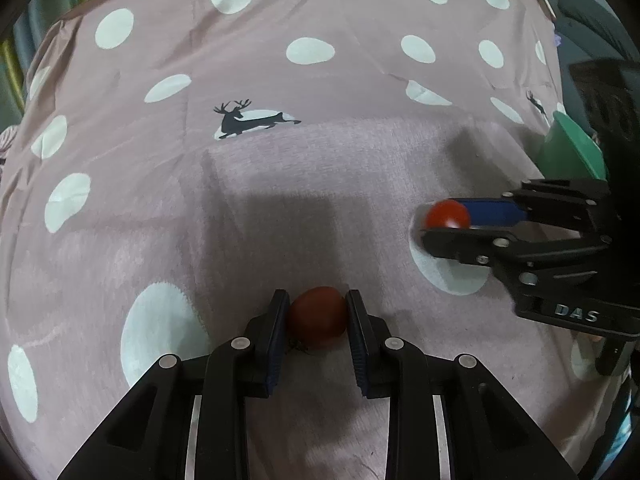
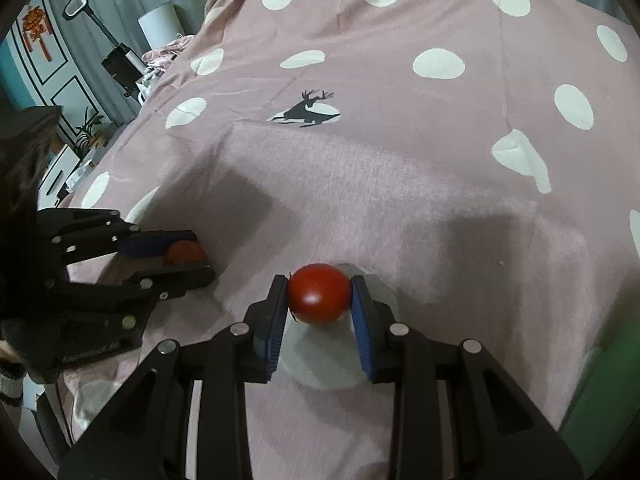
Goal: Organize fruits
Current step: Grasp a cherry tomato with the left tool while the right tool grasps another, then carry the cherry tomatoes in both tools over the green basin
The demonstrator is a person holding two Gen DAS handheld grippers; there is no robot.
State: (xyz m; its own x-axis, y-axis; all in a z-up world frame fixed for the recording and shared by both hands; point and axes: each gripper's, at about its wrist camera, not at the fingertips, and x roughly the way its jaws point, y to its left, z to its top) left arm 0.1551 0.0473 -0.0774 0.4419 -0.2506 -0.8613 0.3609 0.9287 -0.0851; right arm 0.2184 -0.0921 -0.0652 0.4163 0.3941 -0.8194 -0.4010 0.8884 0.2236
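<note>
Grippers each pinch one red fruit on the pink spotted cloth. Left gripper squeezes the dull tomato, and the right gripper squeezes the shiny tomato. I think they grab tight so both fruits can go to the green bowl, far right.

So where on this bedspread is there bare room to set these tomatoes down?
The widest free patch is the shaded stretch of bedspread between the deer print and the two grippers. It is crowded low down: the left gripper grips one tomato, the right gripper another tomato, and a green container sits beyond the right gripper.
</note>
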